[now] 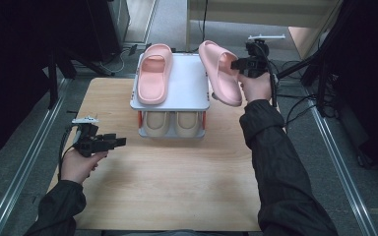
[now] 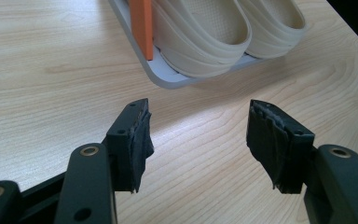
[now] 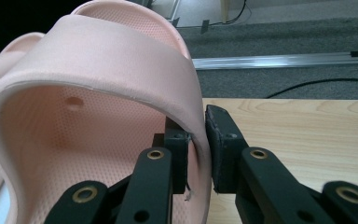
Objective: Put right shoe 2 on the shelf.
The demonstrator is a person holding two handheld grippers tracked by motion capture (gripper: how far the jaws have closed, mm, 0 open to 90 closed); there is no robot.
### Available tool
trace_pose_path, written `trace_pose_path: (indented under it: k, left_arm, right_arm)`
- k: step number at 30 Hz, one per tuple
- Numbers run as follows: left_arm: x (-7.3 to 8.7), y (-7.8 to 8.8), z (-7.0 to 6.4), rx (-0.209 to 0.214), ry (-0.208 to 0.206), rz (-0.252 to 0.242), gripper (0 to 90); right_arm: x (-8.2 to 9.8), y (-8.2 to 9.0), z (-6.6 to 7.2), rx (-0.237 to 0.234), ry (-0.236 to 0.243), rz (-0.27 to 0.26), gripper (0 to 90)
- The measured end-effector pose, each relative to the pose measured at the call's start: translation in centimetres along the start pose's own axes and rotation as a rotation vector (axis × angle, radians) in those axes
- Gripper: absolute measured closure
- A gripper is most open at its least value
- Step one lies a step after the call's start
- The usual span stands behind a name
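While the right tongs point(image 1: 237, 64) pinch the strap of a pink slipper point(image 1: 220, 71) held tilted off the rack's point(image 1: 187, 88) right edge, the left tongs point(image 1: 118, 141) rest wide apart and empty over the table point(image 1: 177, 187), near the beige slippers point(image 2: 223, 32).

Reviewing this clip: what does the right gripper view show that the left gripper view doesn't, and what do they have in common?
Right gripper view alone: the right gripper pinching the strap of a pink slipper, with grey floor and a metal rail beyond. Left gripper view alone: the left gripper open with nothing between its jaws, facing two beige slippers on the rack's lower shelf beside an orange post. Both share the wooden table.
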State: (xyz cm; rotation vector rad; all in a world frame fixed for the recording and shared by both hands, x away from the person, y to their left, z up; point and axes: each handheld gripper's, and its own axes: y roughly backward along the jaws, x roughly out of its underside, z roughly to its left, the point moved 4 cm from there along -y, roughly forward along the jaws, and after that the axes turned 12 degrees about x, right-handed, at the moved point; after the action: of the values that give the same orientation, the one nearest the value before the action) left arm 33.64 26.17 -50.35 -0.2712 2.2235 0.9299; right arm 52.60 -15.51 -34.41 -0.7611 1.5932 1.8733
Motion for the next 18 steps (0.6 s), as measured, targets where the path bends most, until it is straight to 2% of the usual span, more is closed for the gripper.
trace_pose_path:
  k: [7, 18]
  left_arm:
    - [0.0, 0.1, 0.0, 0.006, -0.005, -0.005, 40.0]
    - [-0.1, 0.2, 0.2, 0.003, -0.012, 0.001, 40.0]
  right_arm:
    - [-0.9, -1.2, 2.9, 0.006, 0.009, 0.002, 80.2]
    - [-0.5, -3.3, 7.2, 0.005, 0.029, 0.017, 80.1]
